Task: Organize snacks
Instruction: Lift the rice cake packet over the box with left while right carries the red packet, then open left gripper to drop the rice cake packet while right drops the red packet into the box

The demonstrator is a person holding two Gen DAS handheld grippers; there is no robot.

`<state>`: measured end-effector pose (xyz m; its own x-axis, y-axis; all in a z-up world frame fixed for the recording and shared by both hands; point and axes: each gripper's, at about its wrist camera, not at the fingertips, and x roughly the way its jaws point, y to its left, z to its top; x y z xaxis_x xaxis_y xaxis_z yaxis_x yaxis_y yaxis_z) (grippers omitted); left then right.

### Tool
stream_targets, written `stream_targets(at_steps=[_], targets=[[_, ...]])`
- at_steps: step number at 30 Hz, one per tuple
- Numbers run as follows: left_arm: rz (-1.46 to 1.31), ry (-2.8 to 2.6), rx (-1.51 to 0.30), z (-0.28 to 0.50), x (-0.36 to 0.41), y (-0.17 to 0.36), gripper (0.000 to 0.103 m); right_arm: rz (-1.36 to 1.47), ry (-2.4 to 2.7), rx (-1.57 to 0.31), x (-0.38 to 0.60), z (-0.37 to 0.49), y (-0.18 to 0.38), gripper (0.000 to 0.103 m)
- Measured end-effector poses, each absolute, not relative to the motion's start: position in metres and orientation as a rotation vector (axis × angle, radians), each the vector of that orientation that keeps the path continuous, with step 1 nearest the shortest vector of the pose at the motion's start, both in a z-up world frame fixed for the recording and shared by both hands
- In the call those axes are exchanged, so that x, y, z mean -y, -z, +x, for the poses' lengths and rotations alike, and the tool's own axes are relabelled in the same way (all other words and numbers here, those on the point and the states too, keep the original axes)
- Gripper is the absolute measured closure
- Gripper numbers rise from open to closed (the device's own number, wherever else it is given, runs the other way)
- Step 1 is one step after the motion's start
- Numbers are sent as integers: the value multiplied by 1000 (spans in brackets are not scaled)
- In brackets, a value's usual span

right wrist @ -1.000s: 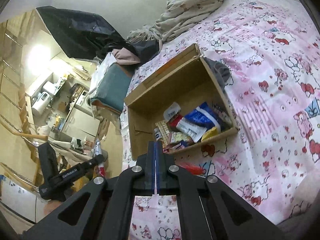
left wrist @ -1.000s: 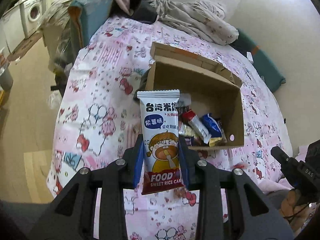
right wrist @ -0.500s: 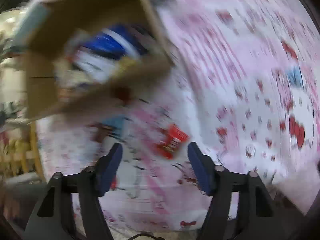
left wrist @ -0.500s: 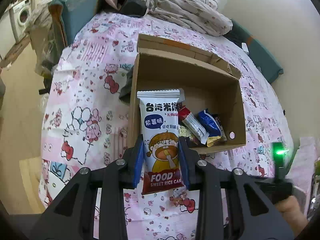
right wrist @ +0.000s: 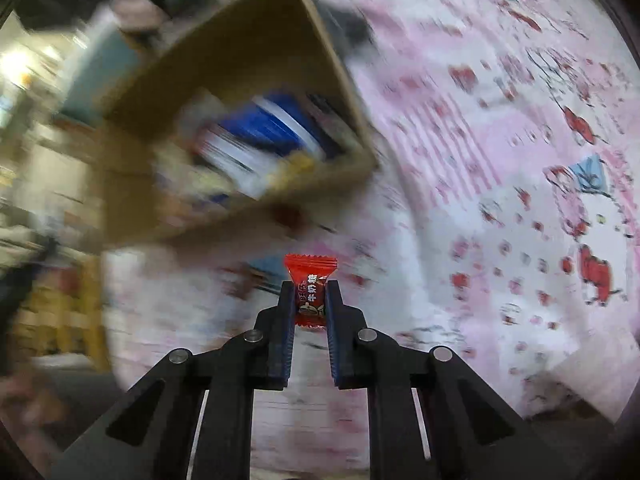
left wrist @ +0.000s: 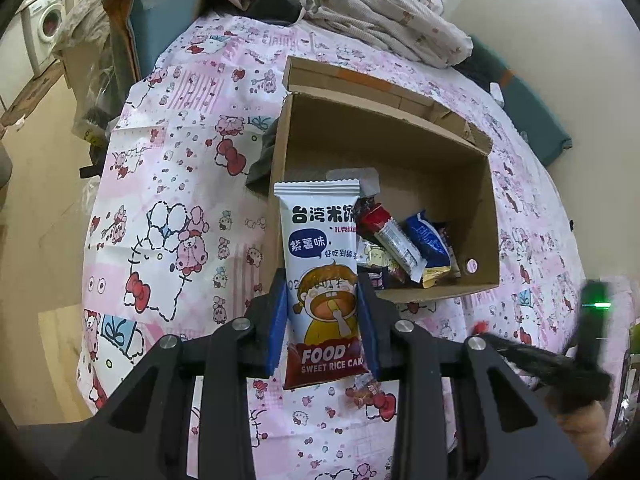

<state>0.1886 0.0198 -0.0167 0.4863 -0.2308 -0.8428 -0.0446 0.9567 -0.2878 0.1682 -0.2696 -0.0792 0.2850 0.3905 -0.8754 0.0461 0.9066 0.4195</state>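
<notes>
My left gripper is shut on a white rice cake packet that stands upright between the blue pads, above the near left corner of the cardboard box. Several wrapped snacks lie in the box's near end. In the right wrist view, a small red candy sits between the pads of my right gripper. Its jaws are closing and pinch the wrapper just above the pink sheet, in front of the blurred box. The right tool's blurred black body shows low right of the box.
The box rests on a bed with a pink cartoon sheet. A crumpled blanket and a teal cushion lie at the far end. The bed's left edge drops to a wooden floor, with a washing machine beyond.
The right gripper opened, tipped down toward the sheet and closed around the red candy. The left gripper, still holding the packet, came a little closer to the box.
</notes>
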Motion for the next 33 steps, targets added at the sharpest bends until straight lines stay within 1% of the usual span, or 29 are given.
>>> stream_targets(at_steps=[2, 5, 9, 12, 15, 21, 24, 28, 33], targets=[[-272, 109, -1066, 194, -15, 16, 75, 406, -284, -1163, 272, 162, 52, 88], [-234, 107, -1057, 201, -7, 13, 75, 350, -300, -1055, 272, 165, 23, 88], [-218, 99, -1044, 215, 2, 7, 75, 404, -341, -968, 277, 181, 6, 88], [-179, 102, -1024, 227, 12, 4, 75, 420, -338, -937, 274, 194, 7, 88], [-151, 111, -1011, 237, 19, 7, 75, 417, -294, -953, 275, 213, 15, 88], [-112, 109, -957, 256, 26, 24, 75, 531, -312, -943, 286, 241, 30, 88], [-144, 132, -994, 265, 28, 35, 75, 485, -299, -947, 281, 251, 37, 88], [-86, 125, -977, 264, 34, 40, 75, 471, -293, -1001, 274, 259, 55, 88], [-97, 108, -978, 263, 31, 49, 74, 416, -304, -1019, 260, 259, 62, 88]])
